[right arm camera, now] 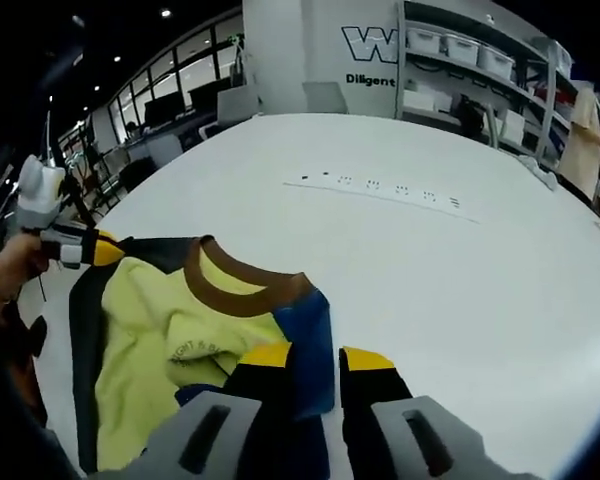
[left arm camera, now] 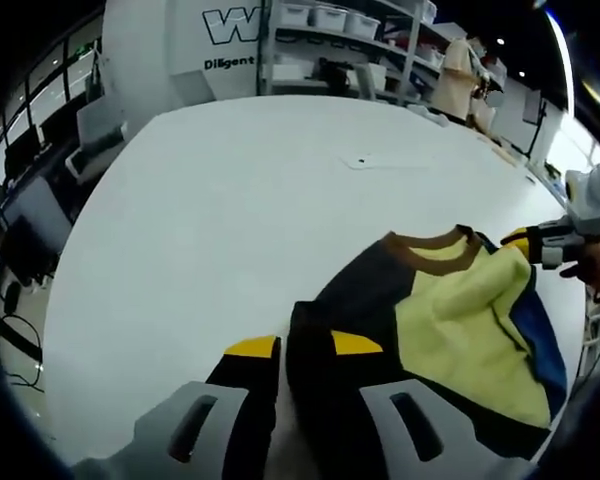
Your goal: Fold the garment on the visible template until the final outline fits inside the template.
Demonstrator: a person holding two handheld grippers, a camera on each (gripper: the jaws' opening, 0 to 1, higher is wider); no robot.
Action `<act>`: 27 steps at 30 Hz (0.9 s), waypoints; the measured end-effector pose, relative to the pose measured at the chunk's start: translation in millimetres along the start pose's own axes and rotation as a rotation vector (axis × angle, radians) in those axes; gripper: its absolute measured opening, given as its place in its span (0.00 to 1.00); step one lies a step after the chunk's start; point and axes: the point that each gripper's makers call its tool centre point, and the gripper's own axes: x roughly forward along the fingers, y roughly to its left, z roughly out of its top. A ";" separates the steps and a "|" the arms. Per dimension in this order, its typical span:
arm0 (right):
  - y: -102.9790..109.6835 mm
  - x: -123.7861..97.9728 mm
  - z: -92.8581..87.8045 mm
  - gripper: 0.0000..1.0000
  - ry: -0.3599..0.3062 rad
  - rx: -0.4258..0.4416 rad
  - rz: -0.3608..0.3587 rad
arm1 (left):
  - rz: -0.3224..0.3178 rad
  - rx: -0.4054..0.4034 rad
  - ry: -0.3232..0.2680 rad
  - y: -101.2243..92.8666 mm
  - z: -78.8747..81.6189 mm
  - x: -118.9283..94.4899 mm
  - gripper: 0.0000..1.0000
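On the white table lies the yellow, navy and blue brown-collared garment — stretched between left gripper and right gripper, each pinching an opposite shoulder edge — collar between them.

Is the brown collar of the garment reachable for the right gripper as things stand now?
Probably yes. The right gripper is shut on the garment at its blue part, and the brown collar lies uncovered just ahead of its fingers, but it must release first.
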 end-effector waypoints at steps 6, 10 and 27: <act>-2.9 -6.7 -8.2 0.00 0.023 0.001 -0.033 | 0.000 0.000 0.017 -2.3 -3.7 -0.1 0.04; -6.5 -7.4 -10.1 0.00 0.029 0.006 -0.043 | 0.021 0.024 0.031 0.0 -7.7 -0.5 0.00; -27.2 -10.7 25.5 0.00 -0.032 -0.094 -0.087 | 0.029 0.049 -0.014 2.1 11.0 -13.1 0.00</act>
